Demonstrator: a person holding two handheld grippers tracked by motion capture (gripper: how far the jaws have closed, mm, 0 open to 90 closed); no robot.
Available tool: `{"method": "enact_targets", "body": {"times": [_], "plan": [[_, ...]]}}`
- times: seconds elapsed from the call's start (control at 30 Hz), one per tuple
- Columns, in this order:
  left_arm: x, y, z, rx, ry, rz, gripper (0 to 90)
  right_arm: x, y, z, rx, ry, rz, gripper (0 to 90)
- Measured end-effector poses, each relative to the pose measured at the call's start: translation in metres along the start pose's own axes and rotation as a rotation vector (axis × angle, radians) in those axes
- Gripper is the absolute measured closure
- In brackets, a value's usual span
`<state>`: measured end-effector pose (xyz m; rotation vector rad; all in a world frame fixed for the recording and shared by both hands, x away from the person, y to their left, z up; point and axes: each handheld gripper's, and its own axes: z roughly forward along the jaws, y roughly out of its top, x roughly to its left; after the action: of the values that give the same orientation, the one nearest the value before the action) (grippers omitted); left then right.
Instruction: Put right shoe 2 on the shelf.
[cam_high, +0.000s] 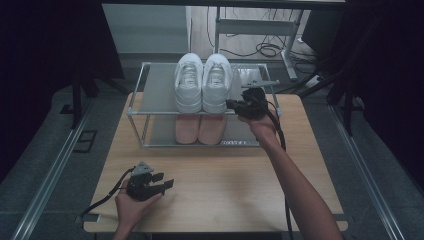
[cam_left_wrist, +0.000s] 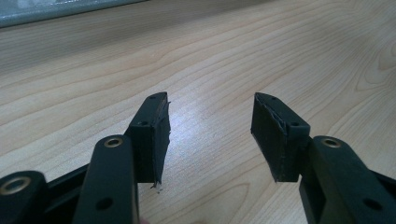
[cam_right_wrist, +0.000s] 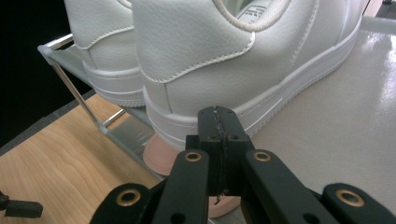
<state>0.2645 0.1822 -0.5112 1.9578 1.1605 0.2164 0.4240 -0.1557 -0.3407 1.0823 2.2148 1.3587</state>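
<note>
Right arm extended across the wooden table (cam_high: 210, 185); right gripper (cam_right_wrist: 218, 122) with jaws pressed together, empty, its tip at the heel of the right-hand white sneaker (cam_high: 216, 82). The pair stands side by side on the top shelf of the rack (cam_high: 155, 90). Left gripper (cam_left_wrist: 210, 135) held low over the table's near edge, jaws apart.

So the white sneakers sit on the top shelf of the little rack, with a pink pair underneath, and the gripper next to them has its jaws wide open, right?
Not quite. The right gripper beside the white sneakers has its jaws pressed shut, with nothing between them; the right gripper view shows this. The rest holds: the sneakers are on the top shelf of the rack, with the pink pair underneath.
</note>
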Motion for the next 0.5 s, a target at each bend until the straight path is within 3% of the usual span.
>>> {"method": "enact_targets", "body": {"times": [0.23,0.4,0.5], "plan": [[0.000,0.001,-0.002,-0.004,-0.005,-0.009,47.3,0.003,-0.005,-0.016,-0.022,0.005,-0.049,89.8],[0.002,0.004,-0.002,-0.010,-0.010,-0.019,47.3,-0.001,-0.015,-0.033,-0.054,0.011,-0.050,89.0],[0.000,0.007,0.000,-0.006,-0.012,0.000,47.3,-0.004,-0.024,-0.044,-0.060,0.010,-0.055,82.9]]}}
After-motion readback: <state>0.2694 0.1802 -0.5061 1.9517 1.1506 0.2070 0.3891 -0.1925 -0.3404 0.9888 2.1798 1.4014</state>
